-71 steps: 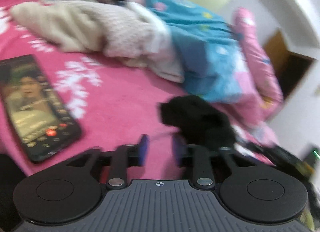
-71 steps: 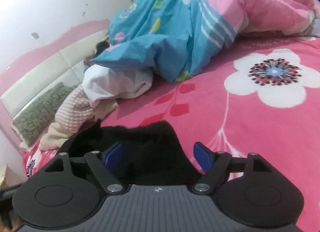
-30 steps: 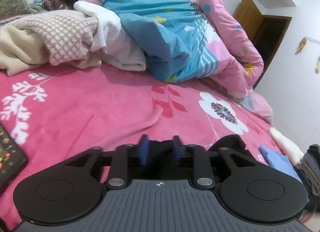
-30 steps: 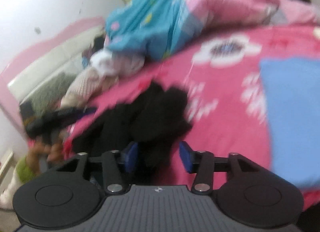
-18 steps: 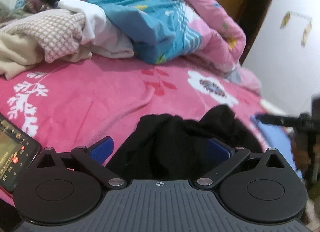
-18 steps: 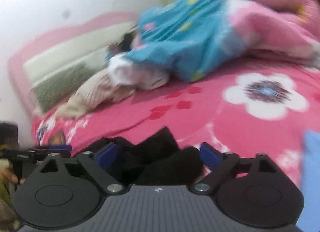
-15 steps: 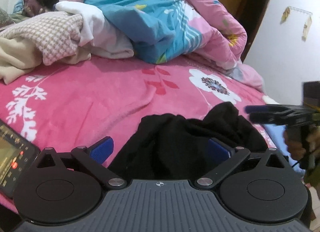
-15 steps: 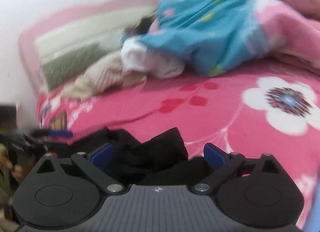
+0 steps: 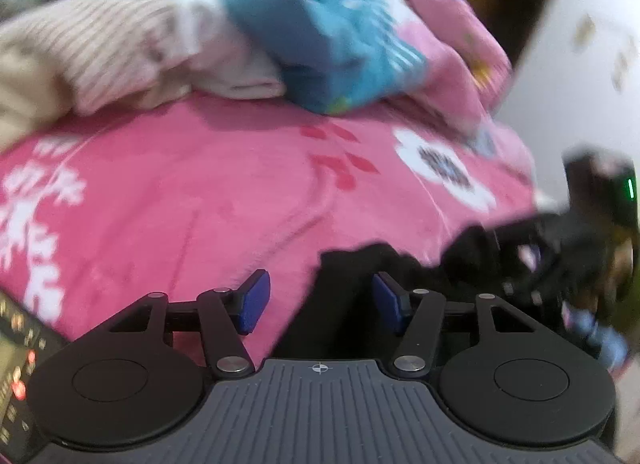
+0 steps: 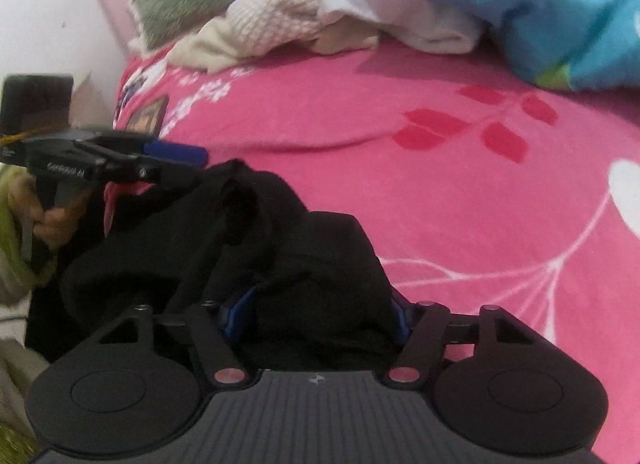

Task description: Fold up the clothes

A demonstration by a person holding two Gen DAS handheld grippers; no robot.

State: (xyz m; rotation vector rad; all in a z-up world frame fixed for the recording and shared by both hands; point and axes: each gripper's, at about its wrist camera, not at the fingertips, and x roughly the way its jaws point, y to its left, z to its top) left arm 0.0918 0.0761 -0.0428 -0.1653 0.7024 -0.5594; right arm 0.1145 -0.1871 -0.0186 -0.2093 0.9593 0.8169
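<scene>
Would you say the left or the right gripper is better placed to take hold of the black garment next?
Right, probably. The right gripper has the black garment bunched between its pads; the left gripper has only the garment's edge beside one pad.

White lettering is showing on the side of the left gripper [image 10: 176, 166] at nine o'clock in the right wrist view, too blurred to read. No other text is appearing.

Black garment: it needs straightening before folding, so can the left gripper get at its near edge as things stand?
Probably yes. The black garment lies on the pink blanket with its edge between the pads of the left gripper, whose jaws have just been closing. Nothing blocks it.
</scene>
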